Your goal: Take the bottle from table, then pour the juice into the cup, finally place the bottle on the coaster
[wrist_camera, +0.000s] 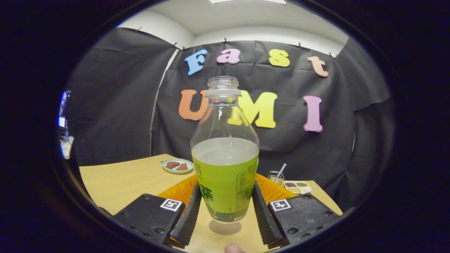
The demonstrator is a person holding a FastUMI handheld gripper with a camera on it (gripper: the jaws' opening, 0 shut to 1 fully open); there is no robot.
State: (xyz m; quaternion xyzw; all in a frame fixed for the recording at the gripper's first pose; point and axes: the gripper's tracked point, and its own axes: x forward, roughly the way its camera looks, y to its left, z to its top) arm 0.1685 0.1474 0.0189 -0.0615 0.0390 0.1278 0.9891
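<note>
While a light wooden table (119, 181) stretches away toward the booth's black cloth wall, a clear plastic bottle (225, 154) stands upright and lifted just above the tabletop, its shadow lying on the wood beneath it. The bottle is uncapped, with a threaded neck and sloping shoulders, and pale liquid fills it to roughly mid-height above a green wrap label. The gripper (225, 214) is clamped on the bottle, both ribbed fingers (188, 218) pressing against the lower, labelled part from either side. Behind the bottle lies an orange ribbed mat (179, 189), partly hidden by the fingers. Beyond it to the left, a small round pale-green plate (177, 165) holds two reddish-brown pieces. To the right sit a small clear glass cup (276, 177) with a straw standing in it and, just beside it, a shallow white tray (298, 187) with dark and green contents too small to make out.
</note>
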